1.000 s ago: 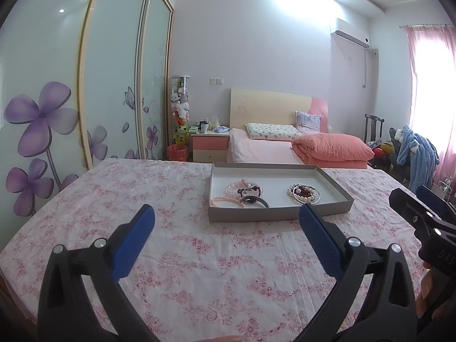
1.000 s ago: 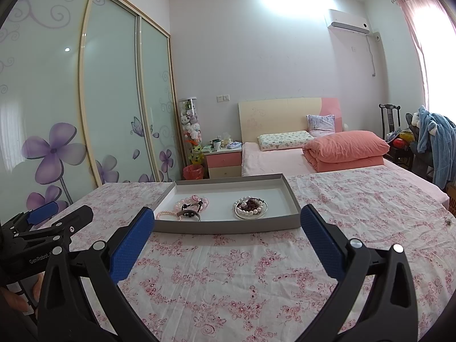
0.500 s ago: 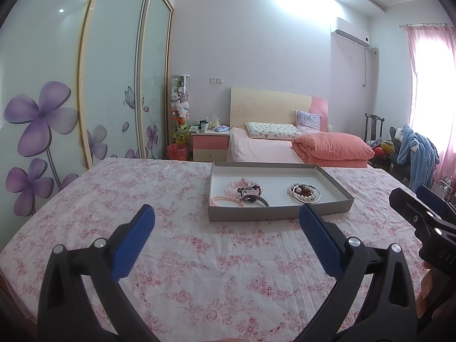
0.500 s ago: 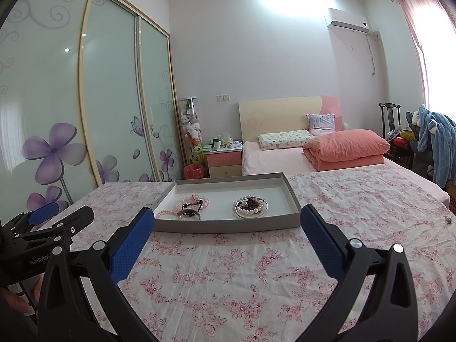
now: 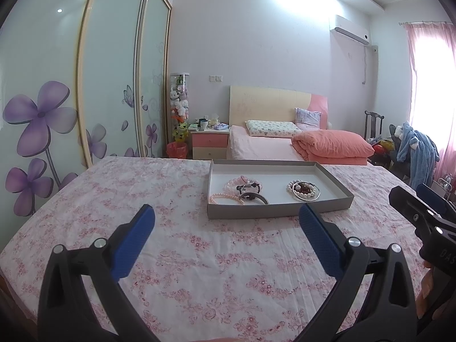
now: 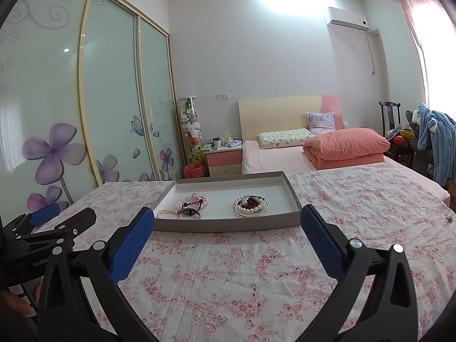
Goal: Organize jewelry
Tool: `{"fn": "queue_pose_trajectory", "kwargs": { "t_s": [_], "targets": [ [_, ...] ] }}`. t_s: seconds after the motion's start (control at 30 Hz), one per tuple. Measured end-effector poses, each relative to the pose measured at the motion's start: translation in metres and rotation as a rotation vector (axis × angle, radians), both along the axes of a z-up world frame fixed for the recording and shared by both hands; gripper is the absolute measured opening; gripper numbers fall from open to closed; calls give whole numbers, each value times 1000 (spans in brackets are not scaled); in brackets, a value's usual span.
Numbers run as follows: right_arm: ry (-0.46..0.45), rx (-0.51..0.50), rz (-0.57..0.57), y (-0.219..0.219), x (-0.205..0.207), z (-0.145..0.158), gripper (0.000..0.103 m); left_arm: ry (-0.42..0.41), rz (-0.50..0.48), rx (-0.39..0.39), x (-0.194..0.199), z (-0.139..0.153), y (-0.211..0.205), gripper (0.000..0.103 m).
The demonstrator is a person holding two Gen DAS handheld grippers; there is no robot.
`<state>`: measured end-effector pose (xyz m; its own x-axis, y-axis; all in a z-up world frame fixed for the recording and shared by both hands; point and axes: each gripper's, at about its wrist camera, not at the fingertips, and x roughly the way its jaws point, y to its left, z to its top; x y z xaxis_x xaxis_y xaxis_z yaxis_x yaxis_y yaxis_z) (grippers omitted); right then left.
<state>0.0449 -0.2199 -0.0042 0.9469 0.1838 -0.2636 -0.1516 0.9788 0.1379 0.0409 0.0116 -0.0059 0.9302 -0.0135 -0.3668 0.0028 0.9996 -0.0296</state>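
Observation:
A shallow grey tray (image 5: 278,213) (image 6: 228,224) rests on the floral cloth ahead of both grippers. Inside it on the left lies a tangle of pink bead bracelets (image 5: 242,189) (image 6: 193,203) with a dark band. On the right sits a coil of white pearls with dark red beads (image 5: 303,190) (image 6: 251,205). My left gripper (image 5: 226,222) is open and holds nothing, a little short of the tray's near wall. My right gripper (image 6: 226,222) is also open with nothing in it, at the tray's near wall. Each gripper shows at the edge of the other's view.
The floral cloth (image 5: 199,245) covers a wide surface around the tray. A small metal object (image 6: 449,219) lies on the cloth at far right. Behind are a pink bed (image 5: 265,148), a nightstand (image 5: 210,142), a sliding wardrobe (image 5: 114,85) and a chair with blue clothing (image 5: 416,154).

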Motion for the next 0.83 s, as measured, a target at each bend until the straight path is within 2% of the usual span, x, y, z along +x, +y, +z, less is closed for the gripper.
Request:
{"fn": "queue_pose_trajectory", "kwargs": {
  "t_s": [0.83],
  "targets": [
    [4,5,-2,1,0,-2,101,11,1,2,2,1,-2,99]
  ]
}}
